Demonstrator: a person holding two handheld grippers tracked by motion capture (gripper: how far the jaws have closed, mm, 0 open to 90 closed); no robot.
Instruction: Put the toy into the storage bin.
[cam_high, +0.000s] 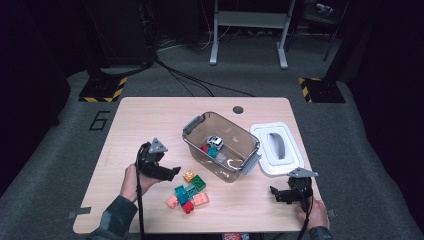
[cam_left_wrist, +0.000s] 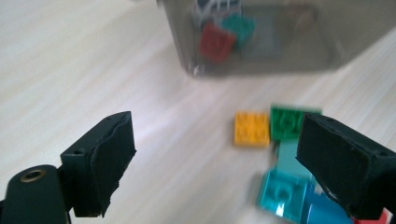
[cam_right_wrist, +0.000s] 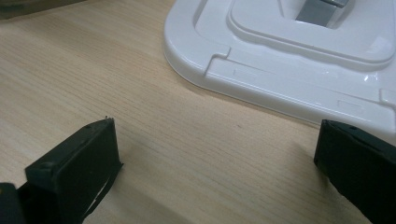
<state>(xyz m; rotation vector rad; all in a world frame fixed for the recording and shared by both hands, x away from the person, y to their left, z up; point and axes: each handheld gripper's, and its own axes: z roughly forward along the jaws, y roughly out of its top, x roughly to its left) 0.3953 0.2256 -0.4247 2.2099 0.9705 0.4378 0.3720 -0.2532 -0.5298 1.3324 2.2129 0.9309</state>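
Note:
My left gripper hovers open just left of a pile of toy bricks on the table, with nothing between its jaws. In the left gripper view an orange brick, a green brick and a teal brick lie ahead, near the right jaw. Beyond them stands a smoky clear bin holding a red brick and a teal one. From above, the bin also holds a small toy car. My right gripper rests open near the front right corner.
A white lid with a grey handle lies right of the bin; the right gripper view shows its near corner just beyond the jaws. The wooden table has a cable hole at the back. Pink and red bricks lie at the pile's front.

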